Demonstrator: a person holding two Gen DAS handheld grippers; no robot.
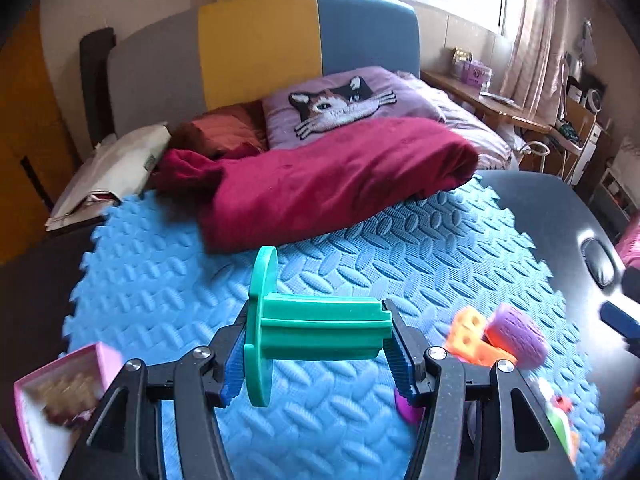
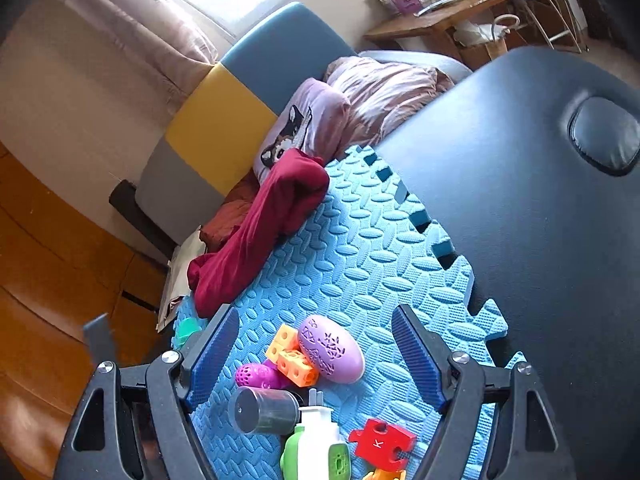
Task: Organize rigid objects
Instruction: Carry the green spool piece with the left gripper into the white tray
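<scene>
The left gripper (image 1: pixel 316 360) clamps a green spool (image 1: pixel 316 328) end to end, clear of the blue mat (image 1: pixel 160 280) — a pink box (image 1: pixel 60 396) waits at 8 o'clock. The right gripper (image 2: pixel 316 364) hangs wide open, empty, over the pile: grey cup (image 2: pixel 264 410), red puzzle piece (image 2: pixel 382 446), orange blocks (image 2: pixel 294 360), purple egg (image 2: pixel 330 348). Most sorting seems left. Farther off lies a red blanket (image 1: pixel 340 176).
</scene>
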